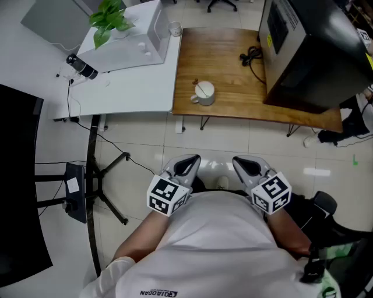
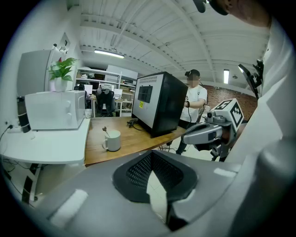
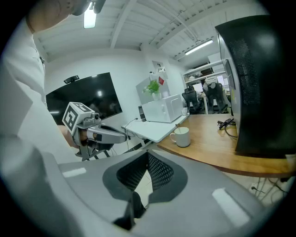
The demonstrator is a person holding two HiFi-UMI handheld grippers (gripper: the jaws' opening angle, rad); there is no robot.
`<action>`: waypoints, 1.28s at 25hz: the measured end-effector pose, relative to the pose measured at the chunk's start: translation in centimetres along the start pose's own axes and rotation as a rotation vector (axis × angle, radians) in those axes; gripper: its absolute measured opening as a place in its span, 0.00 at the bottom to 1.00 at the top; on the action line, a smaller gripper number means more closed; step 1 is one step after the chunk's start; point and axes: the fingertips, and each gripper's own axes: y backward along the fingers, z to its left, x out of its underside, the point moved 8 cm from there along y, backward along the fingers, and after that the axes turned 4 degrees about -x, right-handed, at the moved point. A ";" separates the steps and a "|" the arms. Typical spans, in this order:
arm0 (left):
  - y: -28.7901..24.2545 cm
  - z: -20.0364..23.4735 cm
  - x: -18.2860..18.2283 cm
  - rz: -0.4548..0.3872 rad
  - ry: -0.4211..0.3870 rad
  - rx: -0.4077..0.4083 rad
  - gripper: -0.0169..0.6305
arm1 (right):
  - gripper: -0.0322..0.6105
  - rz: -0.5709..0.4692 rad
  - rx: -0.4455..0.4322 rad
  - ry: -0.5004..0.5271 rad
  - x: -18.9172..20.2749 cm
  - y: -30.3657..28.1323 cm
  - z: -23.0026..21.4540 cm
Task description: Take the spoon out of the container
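A white mug stands near the left end of the wooden table, and a spoon leans out of it. The same mug and spoon show in the left gripper view, and the mug in the right gripper view. Both grippers hang close to my body over the floor, well short of the table. My left gripper is shut with nothing in it. My right gripper looks shut and empty too.
A white microwave and a potted plant sit on the white table to the left. A big black box and a cable take up the wooden table's right part. A black stand is on the floor at left. A person stands far behind.
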 end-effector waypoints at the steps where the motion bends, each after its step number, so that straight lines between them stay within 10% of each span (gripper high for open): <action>1: -0.1 0.2 -0.1 0.003 0.004 0.001 0.03 | 0.06 0.001 -0.003 0.000 -0.2 -0.1 0.1; 32: -10.2 22.5 -10.4 -0.008 -0.105 0.279 0.03 | 0.06 -0.024 0.252 -0.044 -12.6 -17.7 -6.6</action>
